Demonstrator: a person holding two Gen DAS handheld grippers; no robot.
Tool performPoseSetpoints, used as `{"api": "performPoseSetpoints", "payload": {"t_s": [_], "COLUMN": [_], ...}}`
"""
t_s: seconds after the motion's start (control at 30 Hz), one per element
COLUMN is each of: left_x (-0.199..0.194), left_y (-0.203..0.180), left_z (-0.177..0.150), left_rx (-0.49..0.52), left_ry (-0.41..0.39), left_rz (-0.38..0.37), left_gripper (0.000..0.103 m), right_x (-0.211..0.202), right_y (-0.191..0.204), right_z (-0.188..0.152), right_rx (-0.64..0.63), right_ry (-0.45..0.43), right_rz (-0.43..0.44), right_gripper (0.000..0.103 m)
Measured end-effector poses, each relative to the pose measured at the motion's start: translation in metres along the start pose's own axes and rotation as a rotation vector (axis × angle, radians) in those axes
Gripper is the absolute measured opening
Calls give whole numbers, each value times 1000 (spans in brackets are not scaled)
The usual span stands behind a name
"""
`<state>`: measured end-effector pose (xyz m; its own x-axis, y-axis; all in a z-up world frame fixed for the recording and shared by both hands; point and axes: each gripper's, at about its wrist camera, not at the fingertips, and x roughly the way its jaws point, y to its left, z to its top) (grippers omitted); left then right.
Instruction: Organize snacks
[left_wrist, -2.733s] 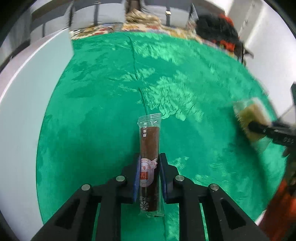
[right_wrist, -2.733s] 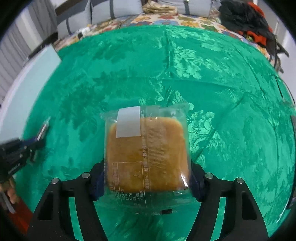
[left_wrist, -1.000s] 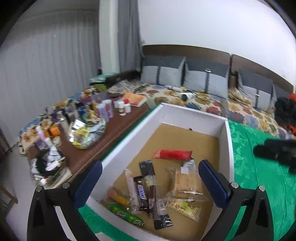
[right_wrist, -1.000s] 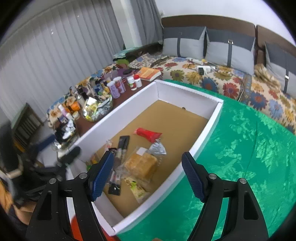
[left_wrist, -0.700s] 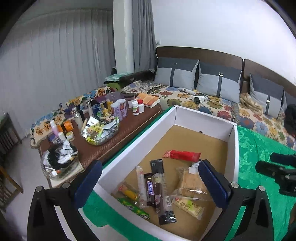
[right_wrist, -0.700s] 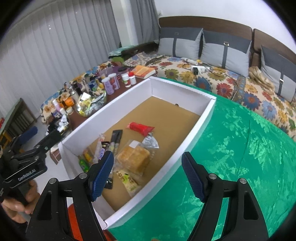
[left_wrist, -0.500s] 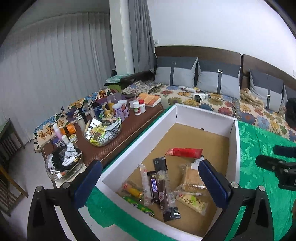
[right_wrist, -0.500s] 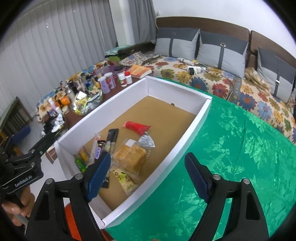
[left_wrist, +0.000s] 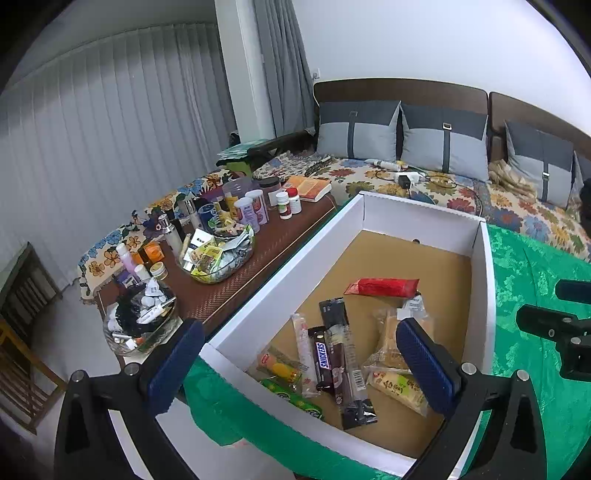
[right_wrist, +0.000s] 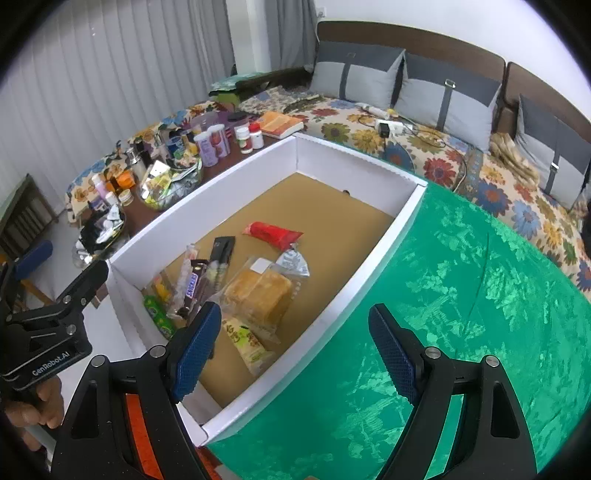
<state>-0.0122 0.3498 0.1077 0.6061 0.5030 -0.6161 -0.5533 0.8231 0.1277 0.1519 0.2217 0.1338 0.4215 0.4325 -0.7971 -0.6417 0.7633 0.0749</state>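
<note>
Now both tools are empty: the left tool (left_wrist: 299, 360) has its two blue pads far apart with nothing between them, and the right tool (right_wrist: 295, 349) also stands wide apart over the box edge, gripping nothing.

One white box (left_wrist: 480, 280) with a brown floor lies on the green cloth (right_wrist: 461, 314). Inside it I count about eight snacks, all gathered at the near end: one red packet (left_wrist: 382, 287) lying alone, one wrapped square cake (right_wrist: 258, 291), one Snickers bar (left_wrist: 320, 356), one long dark stick pack (left_wrist: 341, 345), one pale thin stick (left_wrist: 303, 345), one orange-yellow packet (left_wrist: 279, 367), one green packet (left_wrist: 291, 397) against the near wall, and one yellow-labelled packet (left_wrist: 399, 387). The cake is golden, in clear wrap with a white label.

The far half of the box floor is bare, and its walls stand upright all round. Beside the box, a brown table (left_wrist: 236, 284) is crowded with bottles and two glass bowls, while the cloth on the other side is free.
</note>
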Motion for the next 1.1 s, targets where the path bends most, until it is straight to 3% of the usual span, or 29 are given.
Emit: {"api": "performPoseSetpoints", "payload": {"t_s": [0.67,0.97,1.1], "left_x": [2,7,7], "left_y": [-3,1,5], "left_z": [1,4,8], "left_rx": [32,-7,-26], "left_ry": [44,104,124], "left_rz": [51,-2,-60], "left_gripper": [103,103,103], "right_x": [5,5,4], "right_y": [7,7,8], "right_z": [1,1,1], "right_rx": [-13,-12,-10], "right_ry": [13,13,21], "right_rz": [5,4,3], "right_gripper": [85,85,85]}}
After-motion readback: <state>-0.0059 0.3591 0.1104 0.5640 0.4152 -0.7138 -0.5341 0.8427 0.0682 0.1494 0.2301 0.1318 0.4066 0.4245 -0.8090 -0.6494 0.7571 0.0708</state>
